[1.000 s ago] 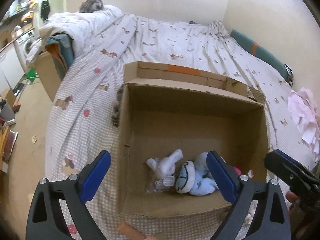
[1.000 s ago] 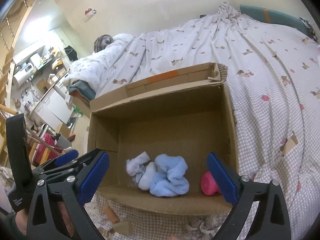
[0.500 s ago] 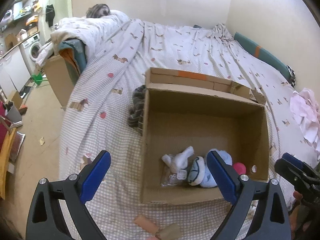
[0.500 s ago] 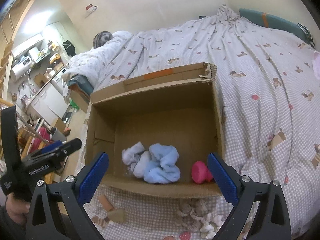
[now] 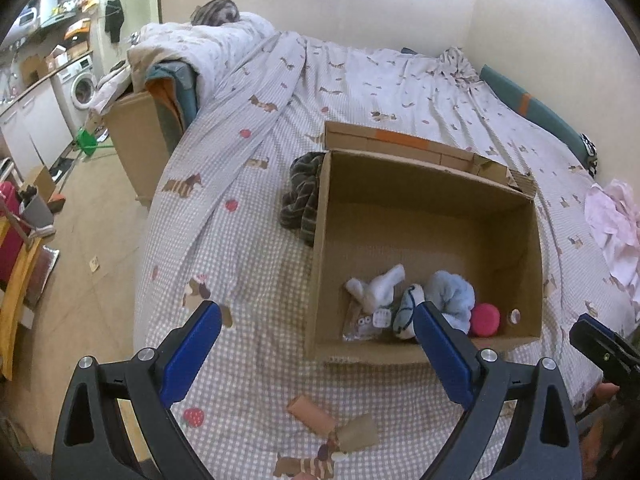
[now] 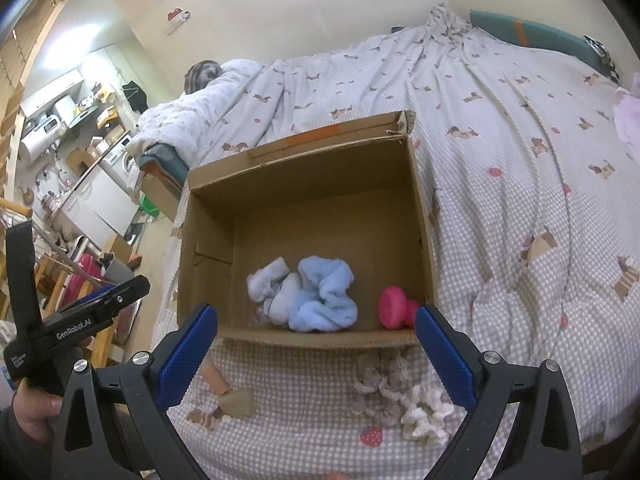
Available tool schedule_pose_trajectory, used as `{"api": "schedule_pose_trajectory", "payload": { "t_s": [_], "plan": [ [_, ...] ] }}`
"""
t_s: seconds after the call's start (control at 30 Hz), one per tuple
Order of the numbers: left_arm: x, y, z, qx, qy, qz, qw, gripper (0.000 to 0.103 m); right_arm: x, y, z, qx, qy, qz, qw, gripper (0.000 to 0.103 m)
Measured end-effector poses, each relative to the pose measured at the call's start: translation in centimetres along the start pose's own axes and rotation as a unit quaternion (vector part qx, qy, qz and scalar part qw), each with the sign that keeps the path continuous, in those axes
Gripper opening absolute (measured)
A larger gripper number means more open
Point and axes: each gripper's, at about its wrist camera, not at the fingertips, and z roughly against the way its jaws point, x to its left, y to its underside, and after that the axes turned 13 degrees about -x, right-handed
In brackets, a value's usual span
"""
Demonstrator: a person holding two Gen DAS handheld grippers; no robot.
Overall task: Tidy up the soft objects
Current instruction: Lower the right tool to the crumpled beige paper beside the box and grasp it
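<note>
An open cardboard box [image 5: 532, 248] [image 6: 420, 216] stands on the bed. Inside lie a white soft toy [image 5: 380, 282] [image 6: 268, 280], a light blue cloth [image 5: 452, 292] [image 6: 324, 296] and a pink object [image 5: 485, 320] [image 6: 394, 306]. A dark striped cloth [image 5: 302, 194] lies outside against the box's left wall. A crocheted beige and white piece [image 6: 400, 400] lies on the bed in front of the box. My left gripper [image 5: 316, 344] is open and empty, left of and before the box. My right gripper [image 6: 316, 344] is open and empty at the box's near edge.
Small cardboard scraps [image 5: 332, 424] [image 6: 228, 392] lie on the checked sheet in front of the box. A pink cloth [image 5: 612, 220] lies at the right. A second box [image 5: 136, 144] and a washing machine [image 5: 80, 88] stand left of the bed.
Both grippers have pulled back from the box, which now looks smaller. The left gripper has shifted left, so the dark striped cloth has come fully into view.
</note>
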Motion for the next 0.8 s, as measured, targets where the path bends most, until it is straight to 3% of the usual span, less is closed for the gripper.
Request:
{"api": "schedule_pose_trajectory", "payload": {
  "t_s": [0.23, 0.57, 0.67, 0.8],
  "plan": [
    [0.0, 1.0, 1.1, 0.004, -0.003, -0.008, 1.0, 0.096, -0.5, 0.8, 1.0, 0.005, 0.006, -0.01, 1.0, 0.103],
    [0.1, 3.5, 0.8, 0.05, -0.019, -0.024, 0.9983, 0.096, -3.3, 2.4, 1.5, 0.038, 0.038, -0.047, 0.997, 0.103],
    [0.5, 4.1, 0.9, 0.055, -0.023, -0.032, 0.9977, 0.096, -5.3, 2.9, 1.3, 0.058, 0.051, -0.077, 0.994, 0.103],
    [1.6, 4.5, 0.8, 0.062, -0.031, -0.02, 0.9974, 0.096, -7.9, 4.7, -0.5, 0.126, 0.084, -0.118, 0.981, 0.103]
  ]
}}
